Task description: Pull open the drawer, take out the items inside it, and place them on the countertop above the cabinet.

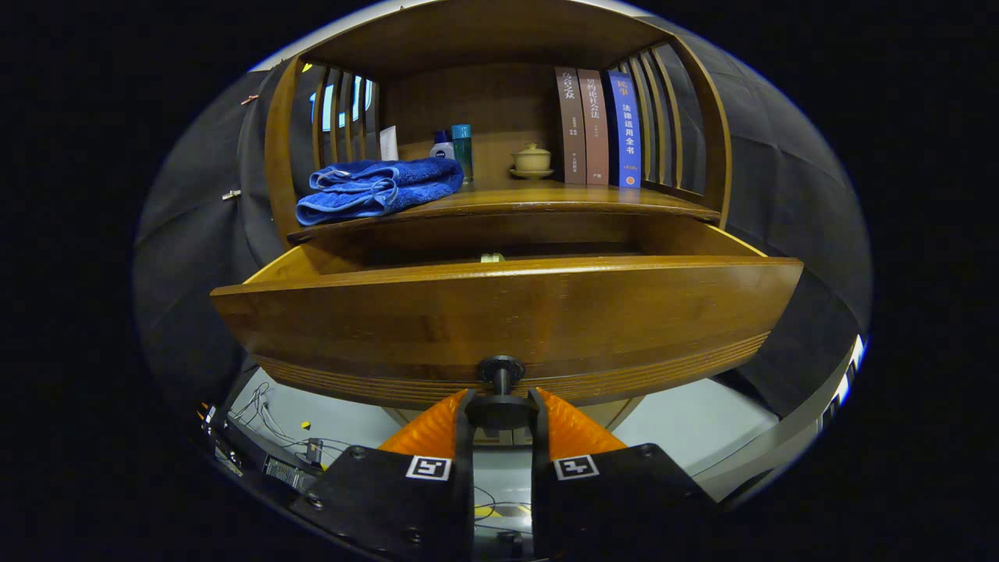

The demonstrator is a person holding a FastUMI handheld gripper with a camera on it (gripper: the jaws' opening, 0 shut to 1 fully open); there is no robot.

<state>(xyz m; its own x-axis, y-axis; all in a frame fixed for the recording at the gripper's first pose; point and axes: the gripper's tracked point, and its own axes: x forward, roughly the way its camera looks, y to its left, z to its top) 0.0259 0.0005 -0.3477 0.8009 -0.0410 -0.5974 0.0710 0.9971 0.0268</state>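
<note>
The gripper (501, 410) sits level, fingers clamped on the drawer's (507, 312) knob (501, 390). Above: one folded blue towel (378, 190), three books (597, 129), one lidded cup (532, 161).

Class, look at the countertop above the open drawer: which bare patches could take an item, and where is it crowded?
Free: the countertop front strip between the blue towel and the books, ahead of the lidded cup. Crowded: the left end under the towel, with bottles behind, and the right rear by the books. The gripper is shut on the drawer knob.
</note>
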